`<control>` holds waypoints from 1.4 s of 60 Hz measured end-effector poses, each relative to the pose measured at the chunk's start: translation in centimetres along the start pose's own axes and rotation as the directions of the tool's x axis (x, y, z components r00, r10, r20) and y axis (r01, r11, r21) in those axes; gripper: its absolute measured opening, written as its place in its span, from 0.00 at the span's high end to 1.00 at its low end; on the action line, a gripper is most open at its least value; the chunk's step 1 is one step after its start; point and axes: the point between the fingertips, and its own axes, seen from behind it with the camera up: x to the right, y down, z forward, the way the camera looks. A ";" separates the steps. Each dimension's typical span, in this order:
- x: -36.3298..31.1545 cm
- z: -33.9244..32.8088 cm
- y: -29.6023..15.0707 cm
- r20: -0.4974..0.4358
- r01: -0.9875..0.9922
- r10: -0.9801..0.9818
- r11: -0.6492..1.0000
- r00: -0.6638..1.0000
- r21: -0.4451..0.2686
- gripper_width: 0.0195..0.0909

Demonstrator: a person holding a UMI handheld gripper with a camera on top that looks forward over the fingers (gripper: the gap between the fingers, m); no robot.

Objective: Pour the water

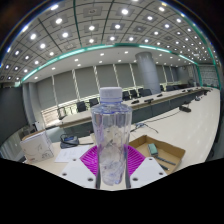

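Note:
A clear plastic water bottle (110,138) with a white cap stands upright between my fingers, filling the middle of the gripper view. My gripper (111,165) is shut on the bottle: both purple pads (91,159) press against its lower sides. The bottle's base is hidden below the fingers. No cup or other vessel shows.
An open cardboard box (160,152) lies on the white table (200,125) just right of the bottle. Some papers and small items (68,142) lie to the left. Long rows of desks with black chairs (135,95) stretch beyond, in a large meeting room.

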 end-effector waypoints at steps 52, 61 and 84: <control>9.7 0.8 15.3 -0.150 0.150 -0.182 0.967 0.972 -0.207 0.06; 7.9 -3.2 13.2 -0.192 0.150 -0.200 0.957 0.961 -0.250 0.07; -7.0 -20.7 10.5 -0.182 0.129 -0.218 0.905 0.959 -0.405 0.07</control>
